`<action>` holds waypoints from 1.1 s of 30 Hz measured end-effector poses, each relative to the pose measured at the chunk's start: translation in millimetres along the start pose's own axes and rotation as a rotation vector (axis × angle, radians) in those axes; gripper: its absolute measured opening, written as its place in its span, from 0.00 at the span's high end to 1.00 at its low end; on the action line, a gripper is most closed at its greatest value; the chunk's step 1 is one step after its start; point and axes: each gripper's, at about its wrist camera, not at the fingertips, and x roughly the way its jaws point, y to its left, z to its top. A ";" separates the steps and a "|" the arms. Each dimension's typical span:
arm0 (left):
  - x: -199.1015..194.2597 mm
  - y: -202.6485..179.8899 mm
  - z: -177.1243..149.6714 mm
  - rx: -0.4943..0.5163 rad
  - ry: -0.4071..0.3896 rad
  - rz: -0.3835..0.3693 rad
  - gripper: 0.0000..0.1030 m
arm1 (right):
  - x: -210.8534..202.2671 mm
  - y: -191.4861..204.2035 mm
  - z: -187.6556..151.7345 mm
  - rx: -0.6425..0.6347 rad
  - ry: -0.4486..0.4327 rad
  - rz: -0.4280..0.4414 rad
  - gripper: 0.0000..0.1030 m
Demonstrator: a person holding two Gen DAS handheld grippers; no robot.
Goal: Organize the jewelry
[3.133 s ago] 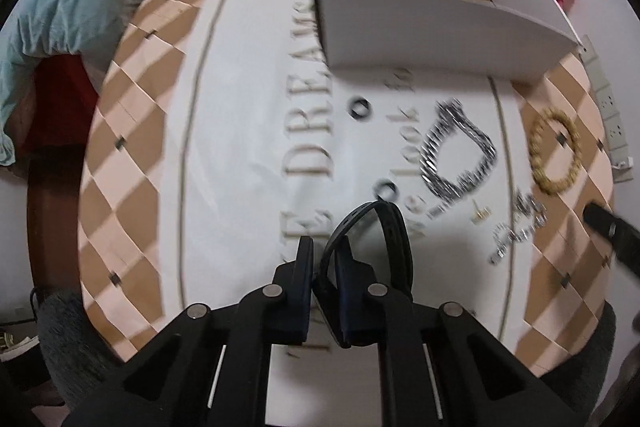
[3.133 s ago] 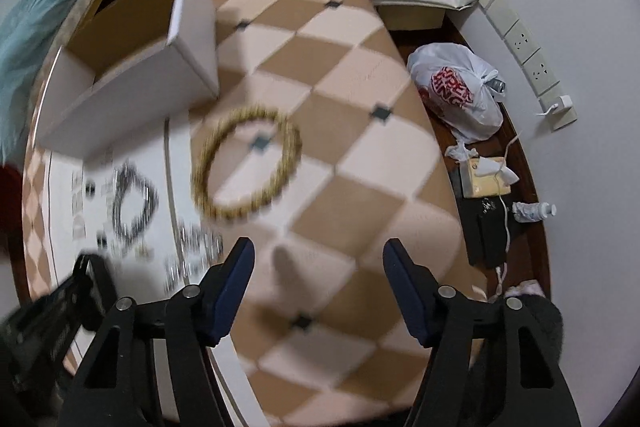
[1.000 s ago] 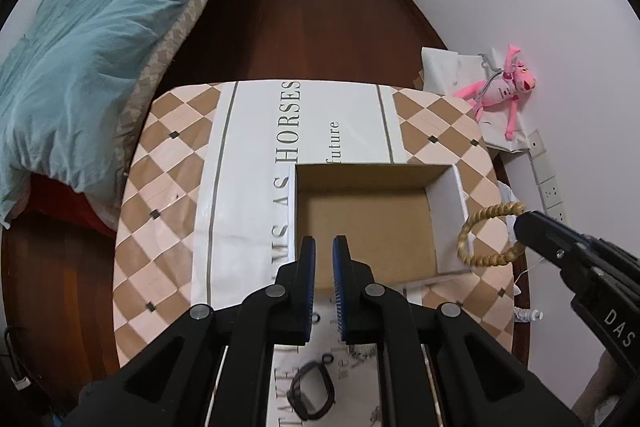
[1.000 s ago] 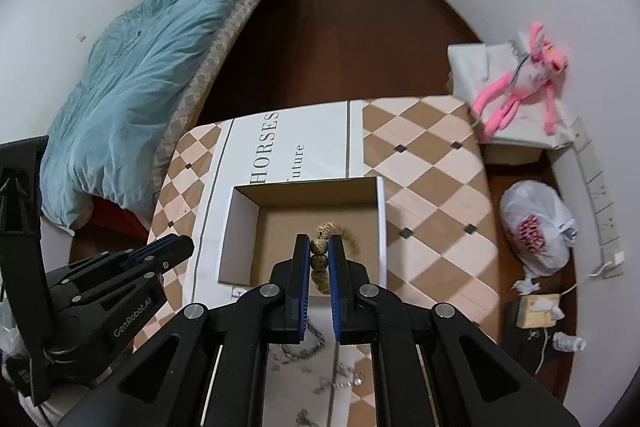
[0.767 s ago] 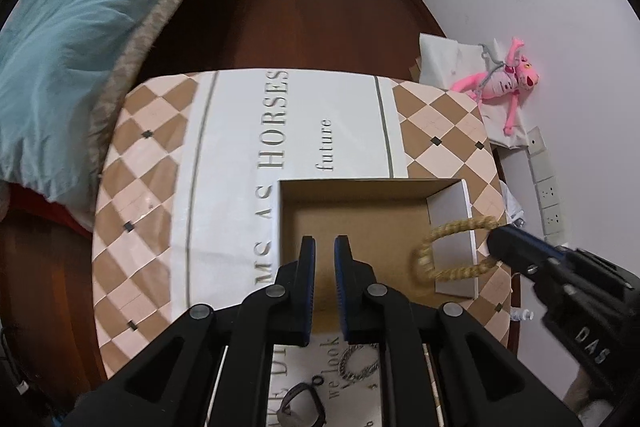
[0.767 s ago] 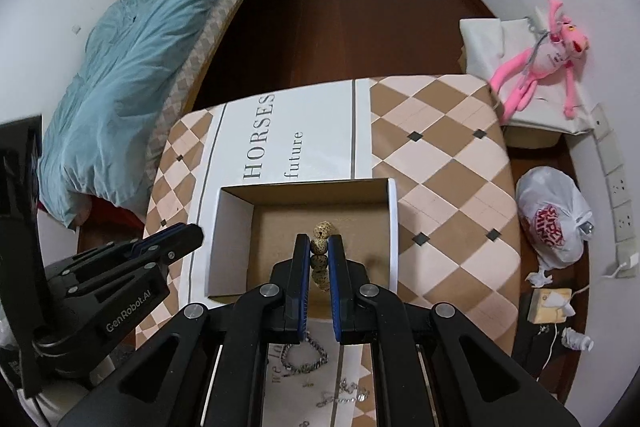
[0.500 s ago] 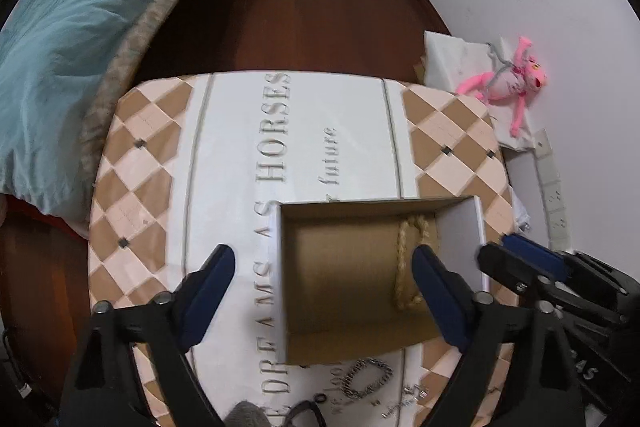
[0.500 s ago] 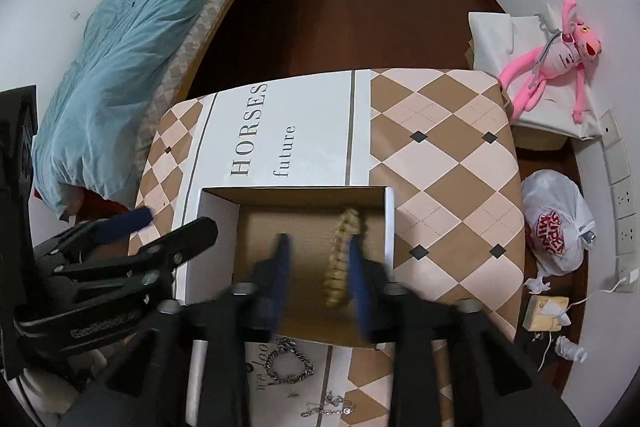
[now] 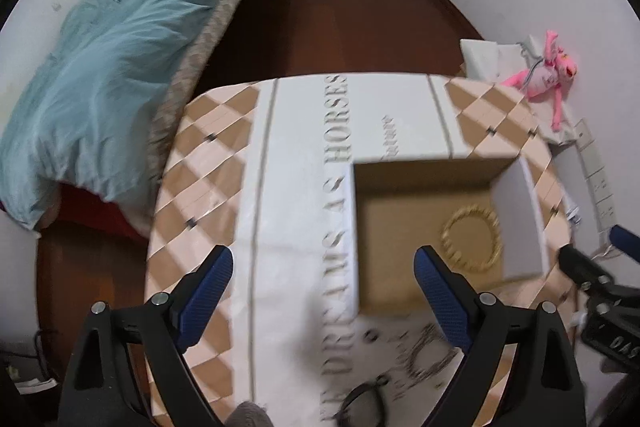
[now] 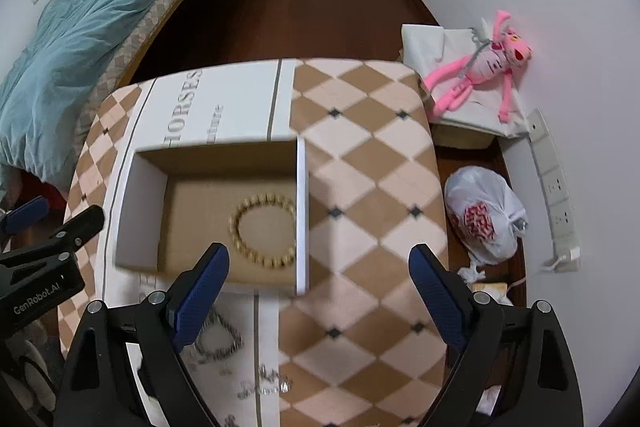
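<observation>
Already the gold bead bracelet lies flat inside the open cardboard box at centre frame, against its right wall. Above it the right gripper is opening wide with nothing between its jaws, and the left gripper gapes empty too. Next, I judge, a piece must be fetched: the silver chain or black ring at lower frame.

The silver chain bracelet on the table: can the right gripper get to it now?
Probably yes. The silver chain bracelet lies uncovered on the tablecloth, outside the box, just below the right gripper, whose opening jaws hold nothing.
</observation>
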 end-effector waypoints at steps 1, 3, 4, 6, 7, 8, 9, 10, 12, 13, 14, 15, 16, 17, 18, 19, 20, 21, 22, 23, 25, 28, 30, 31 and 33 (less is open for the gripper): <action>-2.8 1.7 -12.1 0.004 -0.002 0.008 0.10 | -1.2 -0.4 -10.5 0.004 0.005 0.007 0.10; -5.1 5.2 -36.0 -0.004 0.012 0.021 0.10 | -3.4 -0.7 -34.5 0.015 0.017 0.005 0.10; -4.4 7.0 -50.2 -0.011 0.029 0.016 0.10 | -2.2 0.3 -46.6 0.019 0.026 0.007 0.10; -0.6 9.5 -75.8 -0.031 0.070 0.003 0.10 | 0.2 1.3 -71.9 0.033 0.043 0.005 0.10; 2.8 11.2 -88.7 -0.044 0.093 -0.006 0.11 | 2.8 1.2 -84.8 0.044 0.054 0.005 0.10; 7.5 12.4 -101.0 -0.057 0.119 -0.018 0.11 | 6.4 1.2 -96.7 0.055 0.068 0.009 0.10; 12.3 12.1 -110.4 -0.066 0.143 -0.026 0.11 | 10.2 0.5 -105.1 0.066 0.079 0.010 0.10; 18.3 12.8 -119.4 -0.076 0.169 -0.040 0.11 | 13.7 -1.3 -113.7 0.081 0.091 0.013 0.10; 28.0 12.3 -131.5 -0.103 0.202 -0.071 0.16 | 20.7 -6.0 -129.7 0.117 0.110 0.026 0.10; 31.9 11.9 -136.2 -0.116 0.211 -0.089 0.24 | 23.4 -7.7 -136.2 0.133 0.115 0.030 0.12; 36.9 11.2 -139.0 -0.126 0.221 -0.107 0.34 | 25.8 -8.5 -140.9 0.147 0.117 0.037 0.13; 40.9 8.9 -141.1 -0.128 0.227 -0.119 0.40 | 28.5 -8.6 -144.0 0.155 0.121 0.042 0.18; 45.0 6.4 -142.2 -0.123 0.231 -0.127 0.55 | 31.2 -9.0 -146.7 0.162 0.125 0.045 0.21; 49.6 3.5 -143.1 -0.113 0.238 -0.129 0.70 | 34.2 -9.1 -149.4 0.171 0.129 0.051 0.22; 52.8 1.8 -143.9 -0.106 0.242 -0.134 0.76 | 37.1 -7.4 -148.0 0.175 0.132 0.055 0.23; 54.9 0.6 -144.7 -0.099 0.238 -0.128 0.83 | 39.9 -6.2 -148.1 0.176 0.139 0.051 0.24; 53.5 0.6 -144.5 -0.091 0.217 -0.120 0.87 | 42.5 -5.0 -148.5 0.174 0.144 0.050 0.25; 53.7 0.9 -144.1 -0.085 0.213 -0.118 0.89 | 44.7 -3.8 -148.7 0.173 0.145 0.053 0.28; 54.5 1.8 -144.2 -0.082 0.213 -0.118 0.90 | 47.0 -2.1 -149.0 0.170 0.147 0.051 0.32; 54.6 3.1 -144.2 -0.085 0.210 -0.116 0.90 | 49.6 0.1 -149.4 0.166 0.149 0.047 0.33; 54.9 6.4 -144.5 -0.083 0.201 -0.101 0.90 | 56.1 5.2 -147.9 0.157 0.157 0.050 0.44; 55.5 10.3 -146.3 -0.084 0.198 -0.095 0.90 | 59.0 19.7 -147.9 0.105 0.144 0.011 0.55; 59.1 16.3 -146.0 -0.083 0.192 -0.091 0.90 | 57.1 29.2 -147.9 0.066 0.123 -0.033 0.74; 59.3 16.3 -146.4 -0.080 0.190 -0.089 0.90 | 55.1 32.9 -148.0 0.050 0.106 -0.040 0.94; 59.0 15.6 -147.3 -0.075 0.184 -0.083 0.90 | 53.4 36.3 -147.7 0.043 0.107 -0.034 0.95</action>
